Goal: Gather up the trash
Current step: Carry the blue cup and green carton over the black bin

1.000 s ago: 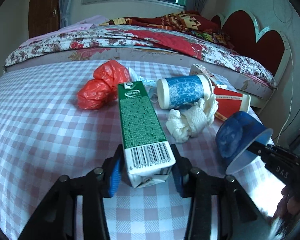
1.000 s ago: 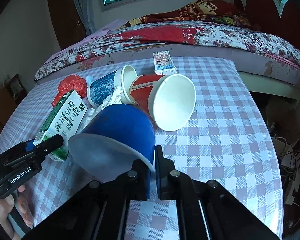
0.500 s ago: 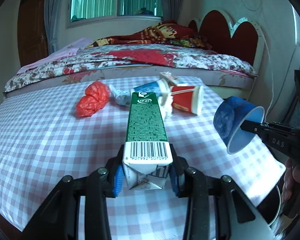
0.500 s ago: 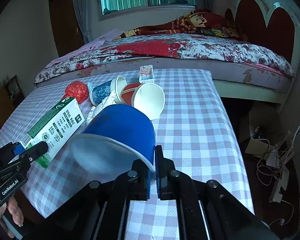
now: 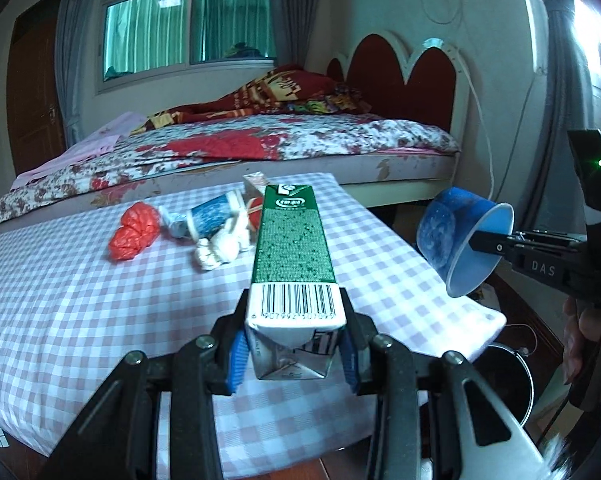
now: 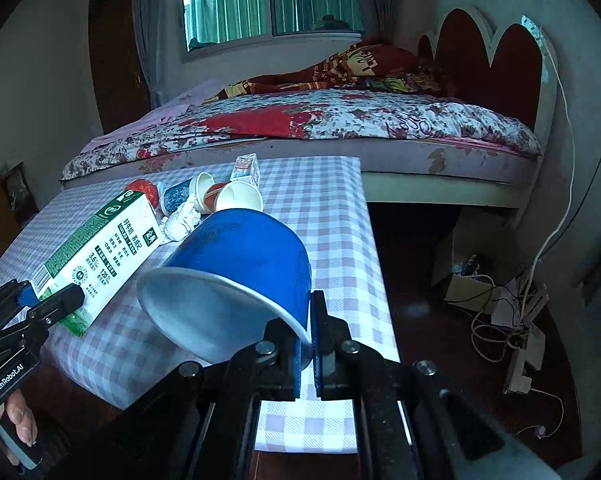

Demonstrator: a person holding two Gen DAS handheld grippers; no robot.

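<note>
We've got the green milk carton pinched at its base in our left tongs, long axis pointing straight ahead over the surface; right tongs nip the blue paper cup by its rim, a dark bin below-right, nearer the right hand

The right gripper body bears "DAS", the left gripper body "GenRobot.AI", and the green-and-white milk carton carries a barcode with digits too blurred to confirm, plus Chinese print with "3.6" and "120".
</note>
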